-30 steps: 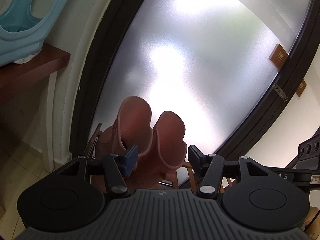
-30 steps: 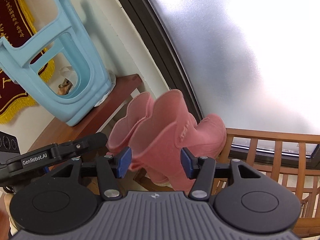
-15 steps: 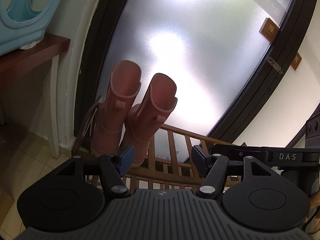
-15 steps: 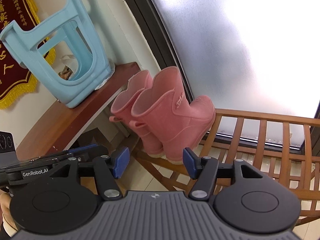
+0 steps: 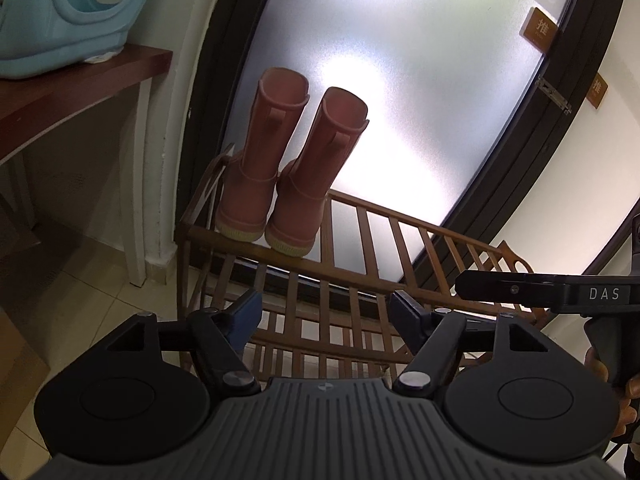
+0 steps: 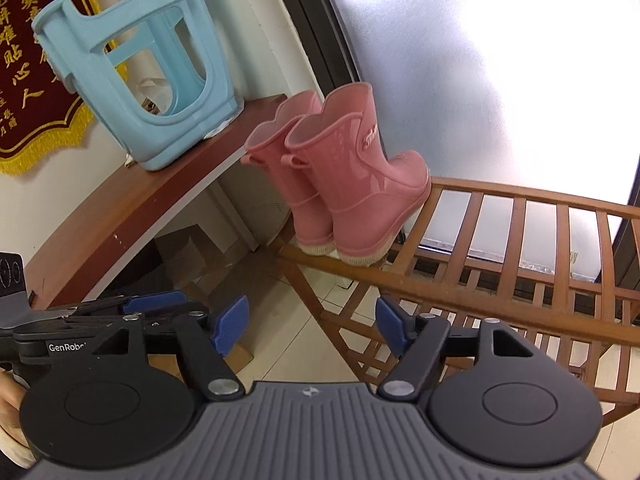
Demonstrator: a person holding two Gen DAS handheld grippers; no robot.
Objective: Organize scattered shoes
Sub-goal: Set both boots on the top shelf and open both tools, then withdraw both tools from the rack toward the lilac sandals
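Two pink rubber boots (image 5: 288, 176) stand upright side by side at the left end of the top shelf of a wooden slatted shoe rack (image 5: 400, 232), heels toward me. In the right wrist view the same pink boots (image 6: 340, 192) stand on the rack (image 6: 520, 208). My left gripper (image 5: 324, 316) is open and empty, well back from the boots and lower than them. My right gripper (image 6: 312, 326) is also open and empty, in front of the rack's left end. The right gripper's body (image 5: 560, 292) shows at the right of the left wrist view.
A light blue plastic stool (image 6: 136, 76) lies on a brown wooden table (image 6: 140, 200) left of the rack. Behind the rack is a frosted glass door (image 5: 400, 80) with a dark frame. Cardboard boxes (image 6: 200, 256) sit under the table. The floor is tiled.
Both grippers have drawn back and away from the boots, which were close between the fingers a second ago. The boots now stand alone on the rack.
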